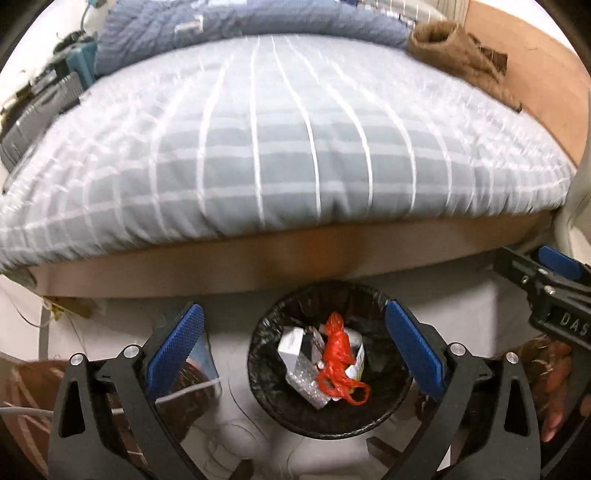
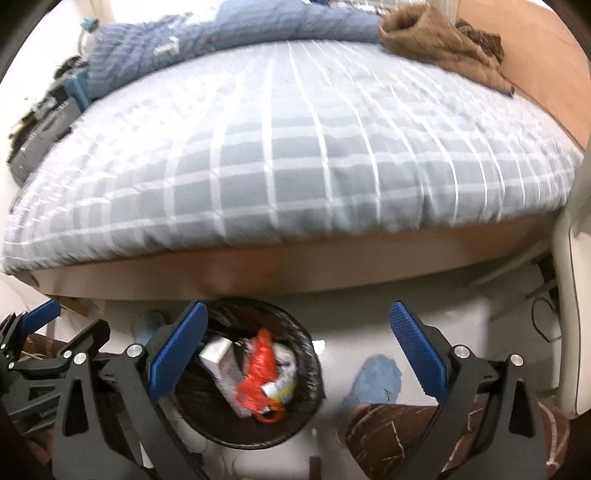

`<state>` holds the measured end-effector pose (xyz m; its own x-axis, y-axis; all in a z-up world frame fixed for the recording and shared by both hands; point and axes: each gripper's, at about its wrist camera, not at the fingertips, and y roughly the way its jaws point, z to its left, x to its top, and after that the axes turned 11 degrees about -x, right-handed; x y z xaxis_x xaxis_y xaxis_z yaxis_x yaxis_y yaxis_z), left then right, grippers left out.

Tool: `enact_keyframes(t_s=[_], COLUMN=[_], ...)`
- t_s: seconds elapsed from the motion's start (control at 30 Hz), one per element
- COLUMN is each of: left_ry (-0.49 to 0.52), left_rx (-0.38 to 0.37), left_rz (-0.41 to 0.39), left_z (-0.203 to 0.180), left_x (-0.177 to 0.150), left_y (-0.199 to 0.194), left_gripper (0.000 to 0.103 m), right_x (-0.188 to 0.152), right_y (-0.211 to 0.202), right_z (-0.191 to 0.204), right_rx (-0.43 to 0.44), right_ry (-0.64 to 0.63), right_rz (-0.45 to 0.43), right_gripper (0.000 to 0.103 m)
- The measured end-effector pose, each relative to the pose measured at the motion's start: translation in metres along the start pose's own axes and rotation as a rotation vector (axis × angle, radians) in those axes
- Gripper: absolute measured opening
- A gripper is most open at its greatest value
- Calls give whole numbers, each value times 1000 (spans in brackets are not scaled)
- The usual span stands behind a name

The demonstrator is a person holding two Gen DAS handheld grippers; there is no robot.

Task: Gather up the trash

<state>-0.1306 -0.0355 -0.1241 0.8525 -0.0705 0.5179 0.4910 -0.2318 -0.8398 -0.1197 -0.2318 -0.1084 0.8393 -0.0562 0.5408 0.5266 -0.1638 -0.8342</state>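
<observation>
A round bin with a black liner (image 1: 266, 373) stands on the white floor at the foot of the bed. It holds a crumpled red plastic bag (image 1: 338, 360), white boxes and clear wrappers. My left gripper (image 1: 295, 350) is open and empty, its jaws spread above the bin. In the right wrist view the bin (image 2: 314, 369) sits lower left, with the red bag (image 2: 256, 369) inside. My right gripper (image 2: 299, 354) is open and empty, above the bin's right side. The other gripper shows at the edge of each view (image 1: 554, 291) (image 2: 29, 343).
A bed with a grey checked quilt (image 1: 280, 140) fills the upper view, on a wooden frame (image 1: 258, 266). A blue blanket (image 1: 240, 26) and brown clothing (image 1: 454, 48) lie at its far end. A blue slipper (image 2: 375, 380) and patterned trouser legs (image 2: 399, 439) are at lower right.
</observation>
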Motion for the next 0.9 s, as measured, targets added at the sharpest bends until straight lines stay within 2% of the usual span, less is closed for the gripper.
enact_keyframes(t_s=[0.13, 0.3, 0.6, 0.9], left_ry=[5, 1, 6, 13], left_rx=[-4, -20, -36, -29], left_rz=[-76, -154, -211, -217], left_z=[1, -4, -8, -13], left_x=[11, 17, 5, -7], left_y=[-45, -95, -143, -163], left_gripper=[97, 97, 97, 97], right_x=[8, 9, -2, -16], right_y=[-45, -94, -150, -171], right_z=[10, 6, 1, -2], right_rx=[-16, -2, -17, -37], right_ry=[-41, -26, -30, -31], right_rz=[-97, -166, -223, -231], right_gripper=[95, 95, 95, 95])
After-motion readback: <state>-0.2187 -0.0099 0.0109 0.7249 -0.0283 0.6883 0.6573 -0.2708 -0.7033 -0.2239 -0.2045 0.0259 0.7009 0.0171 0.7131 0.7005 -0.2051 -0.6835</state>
